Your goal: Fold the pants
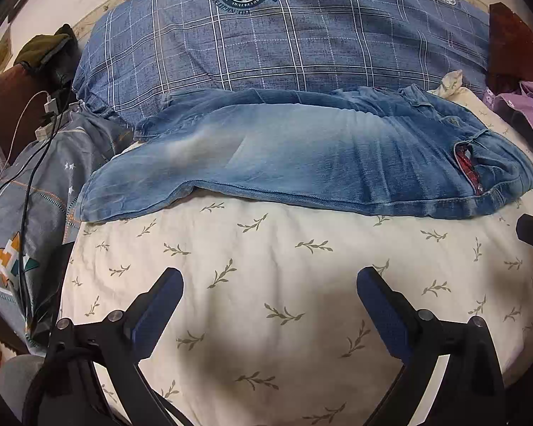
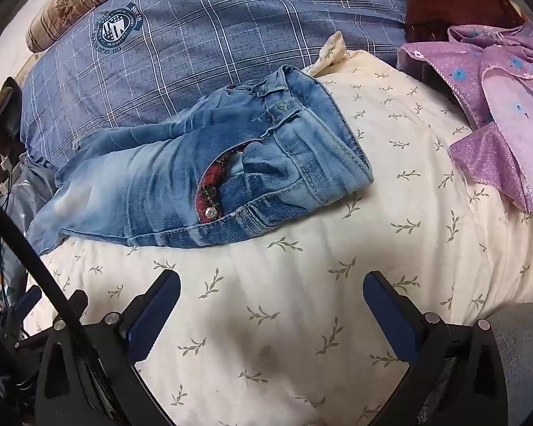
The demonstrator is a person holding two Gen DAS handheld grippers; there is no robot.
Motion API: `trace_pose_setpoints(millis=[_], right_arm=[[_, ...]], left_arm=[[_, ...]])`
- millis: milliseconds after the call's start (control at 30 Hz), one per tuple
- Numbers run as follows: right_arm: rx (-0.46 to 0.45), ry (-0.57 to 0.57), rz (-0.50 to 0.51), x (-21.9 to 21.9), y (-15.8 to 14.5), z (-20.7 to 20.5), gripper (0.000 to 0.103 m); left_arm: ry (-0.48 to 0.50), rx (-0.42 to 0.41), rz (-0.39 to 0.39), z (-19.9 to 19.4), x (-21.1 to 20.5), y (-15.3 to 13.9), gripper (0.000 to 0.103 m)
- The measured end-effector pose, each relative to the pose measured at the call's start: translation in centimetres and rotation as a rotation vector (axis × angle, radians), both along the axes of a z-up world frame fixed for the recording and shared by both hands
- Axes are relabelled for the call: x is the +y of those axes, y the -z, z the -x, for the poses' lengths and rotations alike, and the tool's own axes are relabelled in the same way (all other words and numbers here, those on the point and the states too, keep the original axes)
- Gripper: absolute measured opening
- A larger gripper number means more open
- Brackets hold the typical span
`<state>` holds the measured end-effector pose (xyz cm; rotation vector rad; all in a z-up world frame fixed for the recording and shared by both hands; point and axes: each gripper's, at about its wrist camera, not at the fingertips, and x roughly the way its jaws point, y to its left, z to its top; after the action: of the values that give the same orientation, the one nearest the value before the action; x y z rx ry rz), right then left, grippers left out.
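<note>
Well short of jeans (image 1: 302,156) hem.

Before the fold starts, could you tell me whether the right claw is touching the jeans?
Apart. The right wrist view shows the open right claw short of the jeans, bare sheet between.

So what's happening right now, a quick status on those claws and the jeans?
Left gripper open, holding nothing. Right gripper open, holding nothing. Jeans folded lengthwise on the cream quilt, untouched. Purple garment lies apart, not in the way.

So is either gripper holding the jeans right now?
No, the left gripper and right gripper are both open over the sheet, short of the jeans.
</note>
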<state>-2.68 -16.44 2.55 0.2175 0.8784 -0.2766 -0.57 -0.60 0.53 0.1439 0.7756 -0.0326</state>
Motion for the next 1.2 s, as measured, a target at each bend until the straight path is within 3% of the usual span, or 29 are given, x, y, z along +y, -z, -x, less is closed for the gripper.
trace_pose_setpoints(millis=[1033,1200], right_arm=[[-0.007,-0.021,0.088,2.6,-1.7,3.0,0.103],[-0.01,-0.023,0.085,2.6,-1.7,3.0,0.103]], left_arm=[[-0.001,-0.027,0.109,3.6,1.8,-2.0,0.097],[-0.002,-0.027,0.092,3.4,1.5,-2.0,0.097]])
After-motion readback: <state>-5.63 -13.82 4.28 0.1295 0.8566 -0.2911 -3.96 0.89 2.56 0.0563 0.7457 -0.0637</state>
